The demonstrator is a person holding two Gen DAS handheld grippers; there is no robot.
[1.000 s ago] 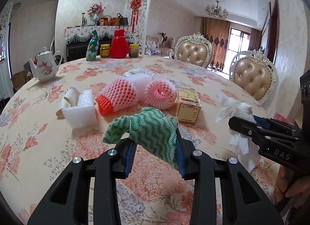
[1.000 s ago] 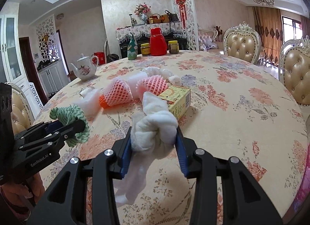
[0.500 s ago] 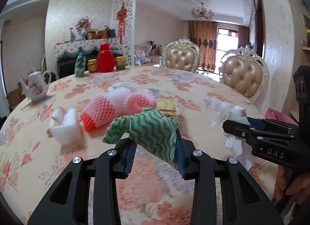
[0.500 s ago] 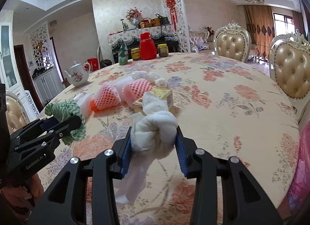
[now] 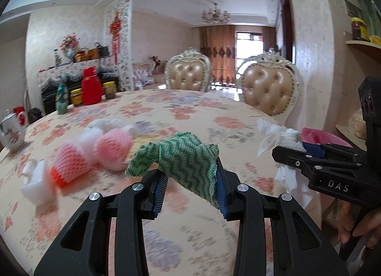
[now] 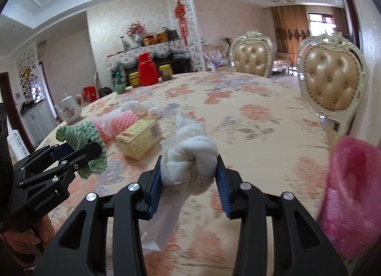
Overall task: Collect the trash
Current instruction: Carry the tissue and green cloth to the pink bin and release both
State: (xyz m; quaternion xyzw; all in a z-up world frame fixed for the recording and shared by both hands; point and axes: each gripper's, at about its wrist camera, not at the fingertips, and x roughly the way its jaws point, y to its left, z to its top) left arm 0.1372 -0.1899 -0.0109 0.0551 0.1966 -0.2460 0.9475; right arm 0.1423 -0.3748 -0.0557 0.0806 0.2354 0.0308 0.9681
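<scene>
Green-and-white knitted mesh cloth (image 5: 188, 159) sits clamped in the left gripper (image 5: 190, 190) above the floral tablecloth (image 5: 190, 109); the right gripper (image 6: 189, 188) pinches a crumpled white tissue wad (image 6: 190, 157). Only the right wrist view shows the yellow cardboard box (image 6: 139, 139) clearly — and a pink plastic bag (image 6: 350, 195) just beside the table edge.

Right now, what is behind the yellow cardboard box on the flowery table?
Behind the yellow cardboard box lie pink foam fruit nets and crumpled white foam wrap. The box hides their lower parts, so anything tucked directly behind it cannot be seen.
</scene>
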